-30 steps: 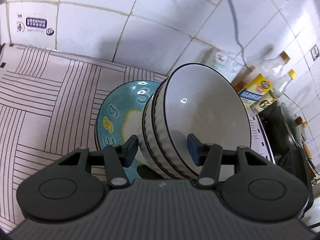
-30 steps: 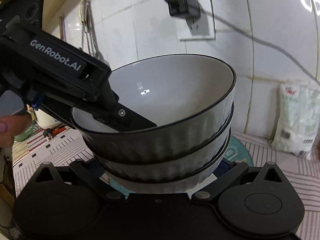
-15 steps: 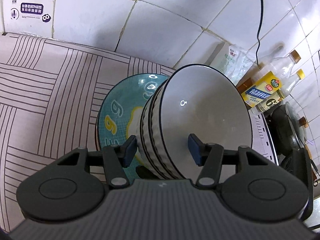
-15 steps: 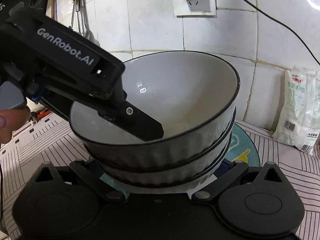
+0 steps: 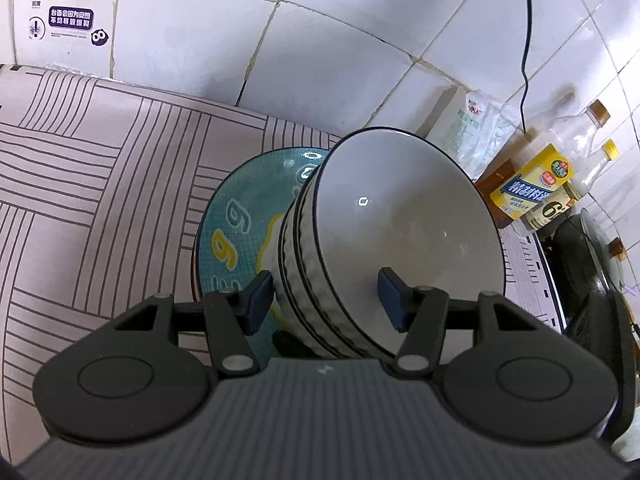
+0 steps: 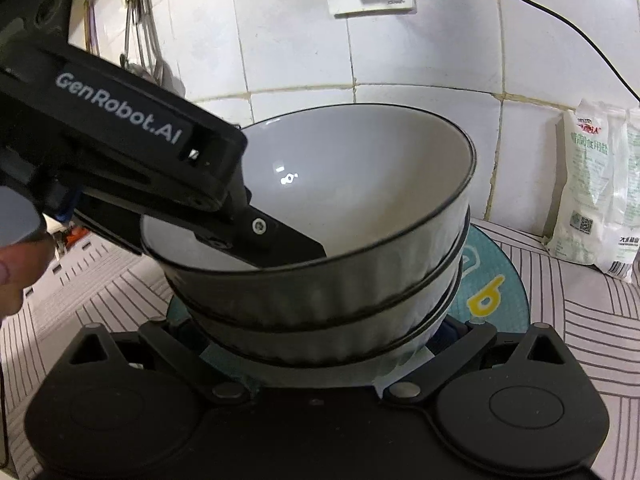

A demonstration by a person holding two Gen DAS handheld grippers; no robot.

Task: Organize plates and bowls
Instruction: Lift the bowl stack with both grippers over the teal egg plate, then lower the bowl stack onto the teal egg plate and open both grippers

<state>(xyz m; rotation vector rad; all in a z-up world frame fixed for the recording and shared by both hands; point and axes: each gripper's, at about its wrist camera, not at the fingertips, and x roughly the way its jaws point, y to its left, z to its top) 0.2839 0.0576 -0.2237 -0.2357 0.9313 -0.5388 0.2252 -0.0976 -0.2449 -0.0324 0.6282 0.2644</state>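
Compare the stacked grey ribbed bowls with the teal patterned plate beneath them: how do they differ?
The grey ribbed bowls are deep, plain inside and dark-rimmed; the teal patterned plate is shallow, with a grid and yellow figures. The bowls are a nested stack of three; how many plates lie there cannot be told. The bowls sit on the plate; the plate lies on the striped mat. Both are round and glossy.

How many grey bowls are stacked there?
3, nested in one stack of grey bowls on the teal plate: bottom, middle, top. More might hide inside.
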